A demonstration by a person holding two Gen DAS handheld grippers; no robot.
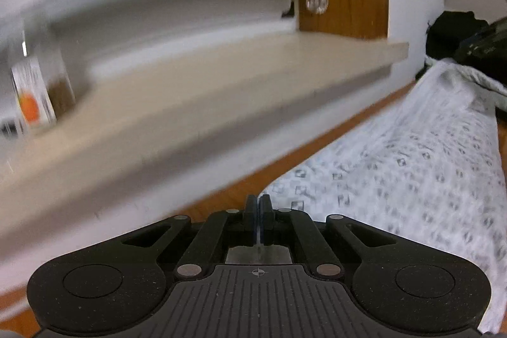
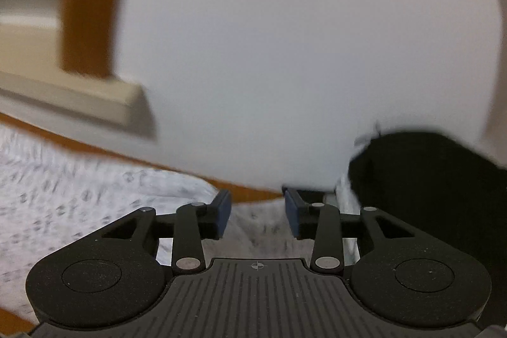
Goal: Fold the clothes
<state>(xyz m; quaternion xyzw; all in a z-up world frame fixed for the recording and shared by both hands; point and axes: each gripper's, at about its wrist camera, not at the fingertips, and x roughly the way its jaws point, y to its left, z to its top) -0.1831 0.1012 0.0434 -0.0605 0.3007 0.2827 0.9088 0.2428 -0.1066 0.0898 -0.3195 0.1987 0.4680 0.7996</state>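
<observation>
Across the wooden bench [image 1: 221,198] the patterned white garment [image 1: 412,173] lies spread, left tongs [image 1: 259,211] pinching its edge, right tongs [image 2: 257,211] wide above it, folding unfinished.

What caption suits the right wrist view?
Open right gripper poised over a patterned white garment beside a dark bundle.

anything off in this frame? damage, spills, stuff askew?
Nothing damaged or spilled. The patterned garment lies rumpled along the table's back edge by the wall, not flat. Left gripper is shut with a sliver of fabric between its pads; right gripper is open over the cloth. Both views are motion-blurred.
</observation>
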